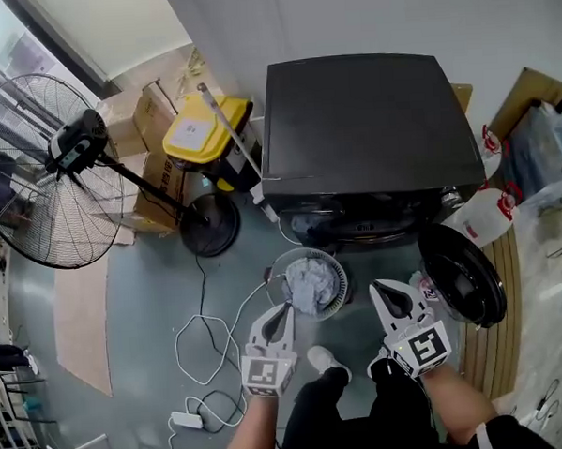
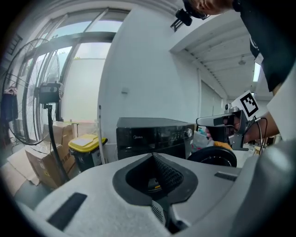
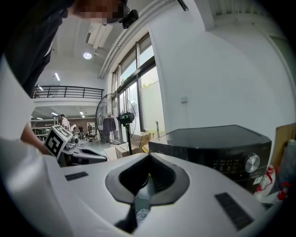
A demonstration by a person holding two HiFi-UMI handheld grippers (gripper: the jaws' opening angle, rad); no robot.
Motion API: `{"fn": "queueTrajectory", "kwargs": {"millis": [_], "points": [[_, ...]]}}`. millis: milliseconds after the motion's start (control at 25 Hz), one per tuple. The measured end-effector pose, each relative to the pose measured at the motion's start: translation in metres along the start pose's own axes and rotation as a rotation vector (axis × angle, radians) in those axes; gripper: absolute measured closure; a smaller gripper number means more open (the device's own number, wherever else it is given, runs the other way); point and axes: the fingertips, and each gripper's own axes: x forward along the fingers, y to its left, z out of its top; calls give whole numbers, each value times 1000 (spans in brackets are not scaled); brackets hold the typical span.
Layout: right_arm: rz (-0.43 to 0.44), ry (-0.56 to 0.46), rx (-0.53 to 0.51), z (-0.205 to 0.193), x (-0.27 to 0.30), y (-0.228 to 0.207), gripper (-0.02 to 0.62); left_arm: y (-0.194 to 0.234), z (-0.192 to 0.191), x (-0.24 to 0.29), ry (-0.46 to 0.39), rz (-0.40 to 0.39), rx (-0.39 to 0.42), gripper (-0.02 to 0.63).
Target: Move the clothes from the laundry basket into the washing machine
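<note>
A round white laundry basket (image 1: 301,253) stands on the floor before the black washing machine (image 1: 365,121), with grey-blue clothes (image 1: 312,283) bunched inside. The machine's round door (image 1: 462,275) hangs open to the right. My left gripper (image 1: 287,308) hovers at the basket's near left rim, jaws shut and empty. At the basket's right, between it and the door, my right gripper (image 1: 378,286) also looks shut with nothing in it. In the left gripper view the machine (image 2: 152,134) and the other gripper (image 2: 222,122) lie ahead. The right gripper view shows the machine (image 3: 222,148) beyond its jaws.
A large standing fan (image 1: 43,170) is at the left, with a yellow-lidded bin (image 1: 201,129) and cardboard boxes (image 1: 148,113) by the wall. White cables (image 1: 203,345) and a power strip (image 1: 186,421) lie on the floor. Bags (image 1: 487,208) sit right of the machine.
</note>
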Motion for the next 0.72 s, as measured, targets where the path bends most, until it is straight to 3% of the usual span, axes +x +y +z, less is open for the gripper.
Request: {"fn": "queueTrajectory", "kwargs": {"millis": [280,720], "points": [[97,50,-94,-127,42,-18,588,10,-128,73,83,-8,24,598],[204,9,-156,-328,123,-42,588,44,-363,180,234,21,6,600]]}}
